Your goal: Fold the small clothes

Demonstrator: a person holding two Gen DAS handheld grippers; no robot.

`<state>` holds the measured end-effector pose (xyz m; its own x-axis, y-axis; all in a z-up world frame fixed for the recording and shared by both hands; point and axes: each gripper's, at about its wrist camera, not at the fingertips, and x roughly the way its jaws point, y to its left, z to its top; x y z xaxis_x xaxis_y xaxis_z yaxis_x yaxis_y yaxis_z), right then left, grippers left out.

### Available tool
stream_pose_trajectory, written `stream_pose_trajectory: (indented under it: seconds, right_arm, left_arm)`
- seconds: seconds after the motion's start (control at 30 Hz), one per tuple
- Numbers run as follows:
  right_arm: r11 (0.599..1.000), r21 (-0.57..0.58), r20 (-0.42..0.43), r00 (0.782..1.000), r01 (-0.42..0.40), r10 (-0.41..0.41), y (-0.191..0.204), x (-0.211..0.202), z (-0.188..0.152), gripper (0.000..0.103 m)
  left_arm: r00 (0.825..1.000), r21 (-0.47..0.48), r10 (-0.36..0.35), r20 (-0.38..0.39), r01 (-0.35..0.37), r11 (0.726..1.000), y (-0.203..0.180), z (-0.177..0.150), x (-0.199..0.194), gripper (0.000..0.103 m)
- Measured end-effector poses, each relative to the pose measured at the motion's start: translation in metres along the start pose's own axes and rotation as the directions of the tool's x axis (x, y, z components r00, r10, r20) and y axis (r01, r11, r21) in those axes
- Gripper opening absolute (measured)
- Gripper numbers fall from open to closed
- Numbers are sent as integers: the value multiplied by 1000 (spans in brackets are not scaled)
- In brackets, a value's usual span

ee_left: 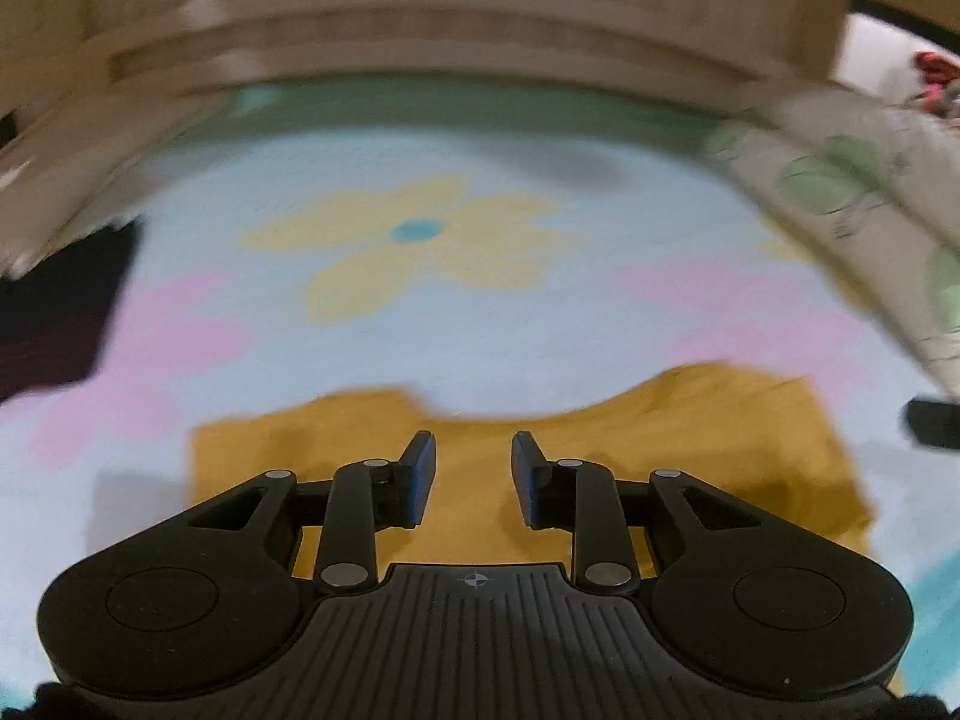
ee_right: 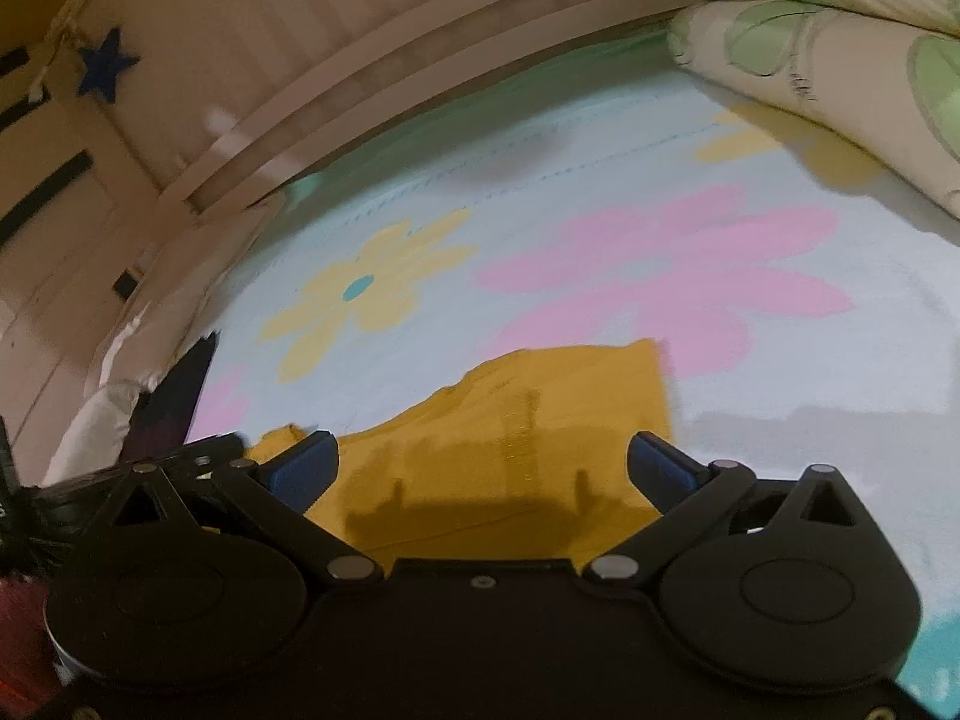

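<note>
A mustard-yellow small garment [ee_left: 690, 444] lies flat on a flowered bedsheet [ee_left: 480, 312]. My left gripper [ee_left: 474, 480] hovers over the garment's near part, jaws apart and empty. In the right wrist view the same garment [ee_right: 528, 450] lies just ahead of my right gripper [ee_right: 480, 468], whose blue-padded fingers [ee_right: 306, 468] are spread wide, empty. The left gripper's tip shows at the left edge of that view [ee_right: 204, 450]; the right gripper's tip shows at the right edge of the left wrist view [ee_left: 933, 423].
A dark garment [ee_left: 54, 312] lies at the sheet's left edge, also in the right wrist view [ee_right: 174, 396]. A leaf-print pillow or duvet [ee_left: 852, 204] lies at the far right [ee_right: 840, 42]. A beige wooden bed frame [ee_left: 456, 30] bounds the far side.
</note>
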<state>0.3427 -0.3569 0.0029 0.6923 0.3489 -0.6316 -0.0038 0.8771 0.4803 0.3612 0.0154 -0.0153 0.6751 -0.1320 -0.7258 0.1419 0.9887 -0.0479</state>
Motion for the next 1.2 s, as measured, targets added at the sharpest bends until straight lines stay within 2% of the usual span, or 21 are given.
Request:
stream_pose_trajectory:
  seconds: [0.13, 0.27, 0.4, 0.53, 0.6, 0.7, 0.73, 0.77, 0.8, 0.83, 0.87, 1.0, 1.13, 1.2]
  right_arm:
    - [1000, -12, -23, 999, -25, 24, 6, 24, -3, 103]
    - [1000, -5, -50, 999, -14, 14, 8, 46, -9, 103]
    - [1000, 8, -78, 997, 12, -12, 4, 64, -16, 103]
    - [999, 31, -89, 996, 10, -7, 0, 79, -21, 102]
    - [999, 43, -109, 994, 3, 2, 0, 86, -24, 101]
    - [1000, 23, -117, 993, 12, -9, 3, 91, -25, 87]
    - [1000, 14, -121, 992, 24, -22, 5, 91, -24, 78]
    - [999, 12, -122, 992, 32, -31, 5, 91, -24, 63]
    - [999, 14, -121, 992, 33, -31, 5, 90, -23, 56]
    - [999, 20, -121, 992, 31, -28, 4, 89, -22, 32]
    - [999, 23, -122, 992, 30, -27, 4, 89, -22, 21]
    - [998, -59, -105, 994, -11, 5, 24, 82, -19, 18]
    - [990, -119, -14, 997, -75, 74, 46, 52, 2, 17]
    - [991, -124, 23, 998, -58, 61, 43, 38, 13, 17]
  left_arm:
    - [996, -86, 59, -72, -65, 994, 51, -25, 9, 27]
    - [981, -127, 59, -184, -83, 988, 93, -46, 26, 27]
    - [987, -157, 3, -161, -29, 987, 109, -45, 24, 27]
    - [992, -214, 7, -125, -34, 976, 118, -42, 18, 28]
    - [993, -235, 32, -112, -57, 970, 126, -40, 15, 28]
    - [993, -268, 53, -103, -79, 960, 138, -40, 15, 28]
    - [993, -278, 62, -102, -88, 956, 143, -41, 14, 28]
    - [992, -288, 71, -102, -98, 953, 146, -41, 13, 28]
    - [991, -296, 78, -104, -106, 949, 150, -42, 13, 28]
    - [991, -301, 81, -107, -110, 947, 152, -42, 13, 28]
    - [991, -304, 85, -108, -115, 946, 154, -42, 13, 28]
    - [991, -312, 94, -95, -119, 942, 156, -39, 9, 28]
    - [993, -303, 93, -68, -109, 947, 151, -33, 5, 28]
    - [994, -291, 86, -62, -100, 952, 145, -29, 6, 29]
